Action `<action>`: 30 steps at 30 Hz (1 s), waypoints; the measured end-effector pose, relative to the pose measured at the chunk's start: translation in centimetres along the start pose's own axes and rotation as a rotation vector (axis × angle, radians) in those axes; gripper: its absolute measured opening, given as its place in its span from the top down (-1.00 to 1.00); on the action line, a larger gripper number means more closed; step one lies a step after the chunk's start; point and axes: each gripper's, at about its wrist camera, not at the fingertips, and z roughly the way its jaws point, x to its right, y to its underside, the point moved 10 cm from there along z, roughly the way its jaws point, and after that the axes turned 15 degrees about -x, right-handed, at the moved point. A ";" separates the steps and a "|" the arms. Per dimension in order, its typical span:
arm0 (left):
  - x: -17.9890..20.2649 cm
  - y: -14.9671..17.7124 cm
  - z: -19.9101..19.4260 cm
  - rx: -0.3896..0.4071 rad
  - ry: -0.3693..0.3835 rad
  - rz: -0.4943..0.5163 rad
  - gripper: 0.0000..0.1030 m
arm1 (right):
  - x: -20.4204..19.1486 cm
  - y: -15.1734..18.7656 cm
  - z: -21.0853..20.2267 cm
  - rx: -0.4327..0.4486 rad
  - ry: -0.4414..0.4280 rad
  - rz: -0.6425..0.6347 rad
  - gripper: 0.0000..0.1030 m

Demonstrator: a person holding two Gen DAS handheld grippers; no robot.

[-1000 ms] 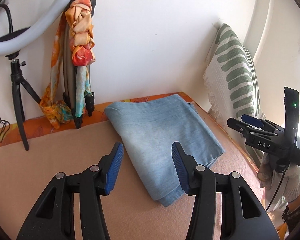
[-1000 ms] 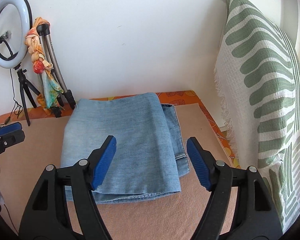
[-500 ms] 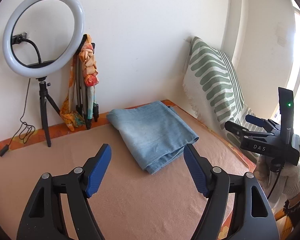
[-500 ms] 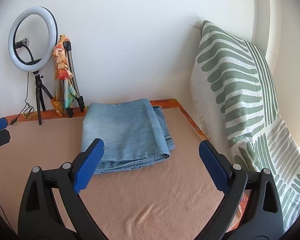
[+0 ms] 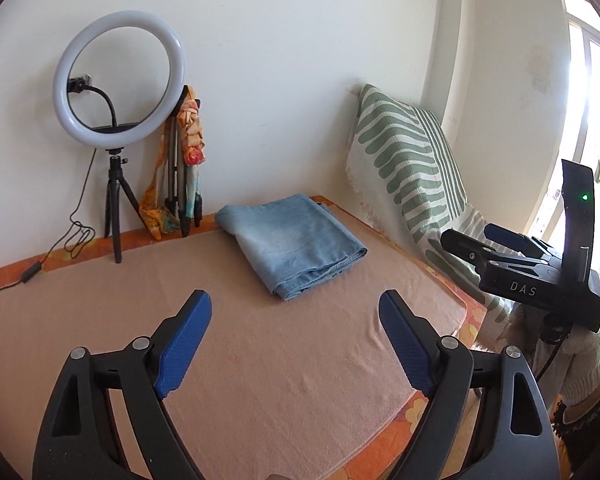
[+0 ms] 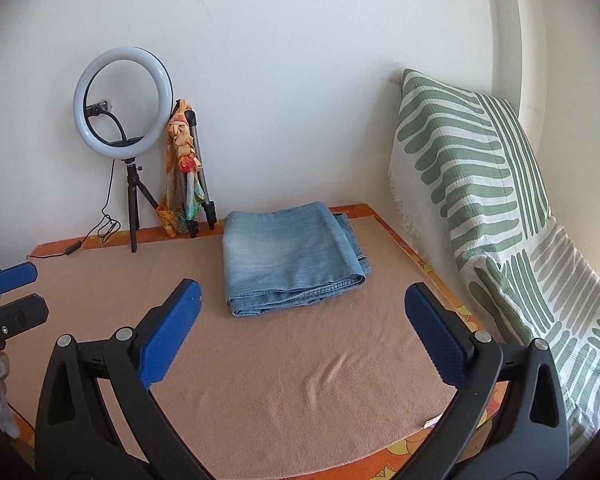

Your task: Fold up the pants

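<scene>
Inspecting nearest first, we are finding the left gripper [image 5: 294,332] and the right gripper [image 6: 302,322] both empty, jaws spread wide and opening, nothing between the blue pads. Both are hanging over bare peach blanket [image 6: 300,380], well apart from the work. Farther back, the pants [image 6: 292,256] are lying as a compact folded stack near the wall, hems layered at the near edge. We are judging the fold complete, though the stack's far side is hidden, so we cannot vouch for it.

A home room – leaf-print cushion [image 6: 472,168], ring light [image 6: 124,100] by the white wall [image 6: 300,60], blanket-covered surface [image 6: 300,380].
</scene>
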 end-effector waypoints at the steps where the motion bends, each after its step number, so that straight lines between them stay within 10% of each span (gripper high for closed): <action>1: -0.1 0.4 -0.4 0.004 -0.002 -0.003 -0.67 | -0.2 0.5 -0.4 0.000 -0.007 0.005 -1.00; 30: 1.7 7.2 -4.4 0.045 -0.075 -0.011 -0.69 | -3.8 7.3 -4.4 0.012 -0.015 0.058 -1.00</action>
